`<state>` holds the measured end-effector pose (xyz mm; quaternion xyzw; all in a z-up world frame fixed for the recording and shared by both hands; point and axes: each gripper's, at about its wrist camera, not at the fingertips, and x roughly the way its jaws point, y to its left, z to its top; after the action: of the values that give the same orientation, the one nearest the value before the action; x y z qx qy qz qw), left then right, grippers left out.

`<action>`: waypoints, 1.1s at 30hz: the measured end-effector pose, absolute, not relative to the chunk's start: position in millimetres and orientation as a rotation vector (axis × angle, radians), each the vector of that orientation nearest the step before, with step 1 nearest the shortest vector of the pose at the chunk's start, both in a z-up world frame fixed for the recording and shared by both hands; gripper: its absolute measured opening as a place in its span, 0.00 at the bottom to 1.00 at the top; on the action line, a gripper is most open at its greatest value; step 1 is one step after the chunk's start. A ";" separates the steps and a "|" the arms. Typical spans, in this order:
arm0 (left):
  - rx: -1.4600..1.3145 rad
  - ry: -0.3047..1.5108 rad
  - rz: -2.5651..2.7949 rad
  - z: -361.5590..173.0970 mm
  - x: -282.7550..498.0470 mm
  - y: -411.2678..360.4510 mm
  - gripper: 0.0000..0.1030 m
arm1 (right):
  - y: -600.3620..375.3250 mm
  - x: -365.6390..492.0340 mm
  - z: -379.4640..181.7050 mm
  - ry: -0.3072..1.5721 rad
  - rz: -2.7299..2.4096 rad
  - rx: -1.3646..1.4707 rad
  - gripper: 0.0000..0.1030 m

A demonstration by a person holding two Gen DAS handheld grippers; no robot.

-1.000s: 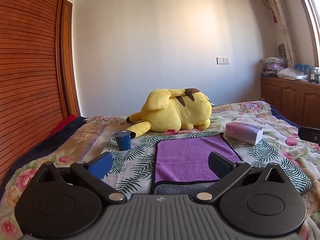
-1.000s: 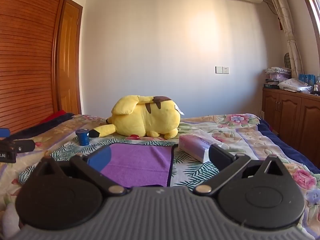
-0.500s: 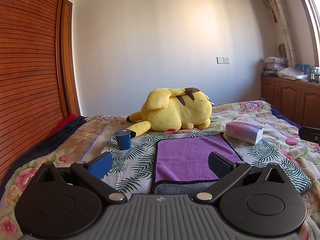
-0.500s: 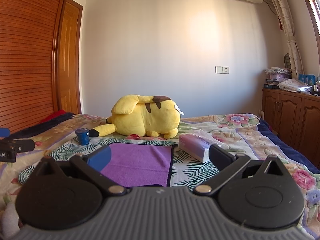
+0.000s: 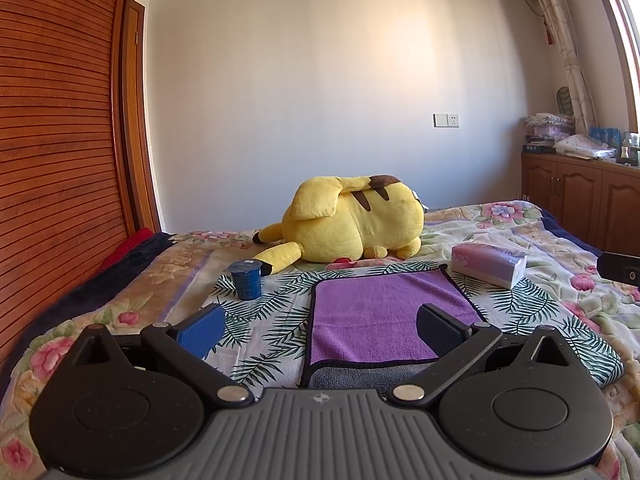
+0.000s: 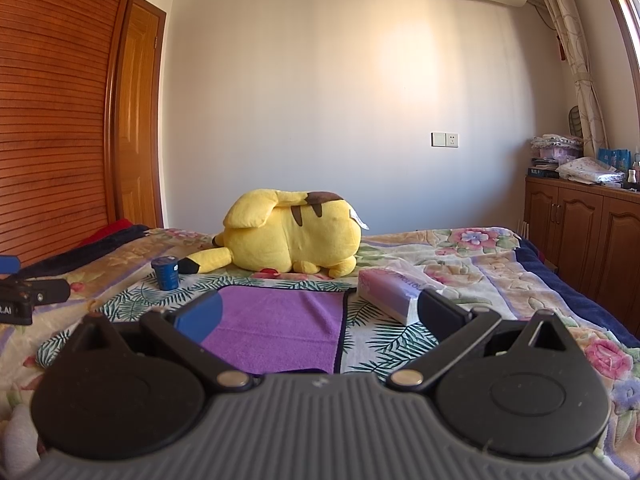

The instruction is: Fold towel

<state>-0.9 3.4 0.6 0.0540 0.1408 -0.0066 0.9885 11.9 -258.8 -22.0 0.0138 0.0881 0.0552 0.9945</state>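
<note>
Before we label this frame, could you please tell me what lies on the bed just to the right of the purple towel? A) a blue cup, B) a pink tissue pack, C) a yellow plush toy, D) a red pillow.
B: the pink tissue pack sits off the purple towel at its far right corner, while the blue cup stands to the left and the yellow plush toy lies behind.

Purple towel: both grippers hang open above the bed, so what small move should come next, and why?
Probably lower the left gripper and the right gripper onto the near corners of the purple towel. It lies flat on the bed, grey underside showing at the near hem, with both grippers open and empty.
</note>
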 end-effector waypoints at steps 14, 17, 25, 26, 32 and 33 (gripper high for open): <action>0.110 0.283 -0.013 0.5 -0.7 3.5 0.84 | -258.2 10.8 -21.2 0.176 0.111 0.027 1.00; 0.110 0.284 -0.013 0.5 -0.6 3.6 0.84 | -258.0 10.8 -21.2 0.176 0.110 0.028 1.00; 0.111 0.286 -0.013 -1.0 1.1 5.3 0.84 | -257.8 10.9 -21.4 0.176 0.110 0.028 1.00; 0.110 0.285 -0.014 -1.0 1.0 4.9 0.84 | -258.0 11.0 -21.5 0.176 0.111 0.028 1.00; 0.116 0.295 -0.015 -3.4 2.4 6.4 0.84 | -259.3 11.8 -22.1 0.178 0.111 0.027 1.00; 0.117 0.298 -0.015 -3.5 2.4 6.2 0.84 | -259.1 11.8 -22.4 0.179 0.112 0.026 1.00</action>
<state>2.4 6.2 -3.5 0.0585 0.1481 -0.0077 0.9872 11.8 -259.1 -22.4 0.0131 0.0892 0.0560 0.9944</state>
